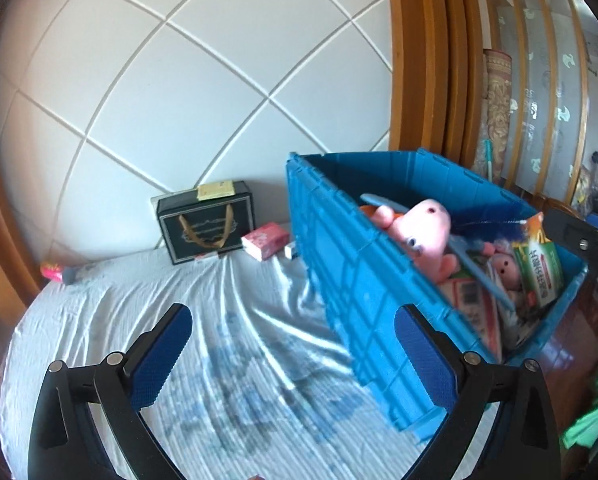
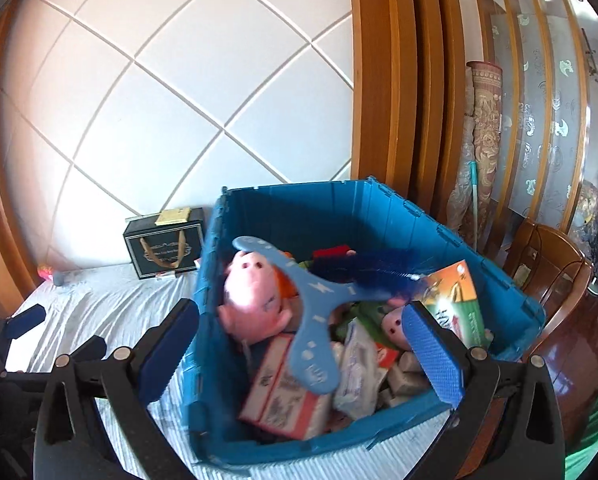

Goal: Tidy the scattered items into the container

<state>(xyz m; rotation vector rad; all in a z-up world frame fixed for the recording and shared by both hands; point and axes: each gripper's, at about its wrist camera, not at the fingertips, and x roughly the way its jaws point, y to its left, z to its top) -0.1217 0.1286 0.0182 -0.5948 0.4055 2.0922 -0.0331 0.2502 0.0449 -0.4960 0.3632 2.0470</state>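
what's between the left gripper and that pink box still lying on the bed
Nothing visible stands in the way. The left gripper is open and empty above bare bedsheet, and the sheet runs clear up to the pink box by the black gift bag. The blue crate sits just right of that path.

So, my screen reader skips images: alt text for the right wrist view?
A blue crate on a bed is full of toys and packets, a pink plush pig on top. The open right gripper faces it, empty.
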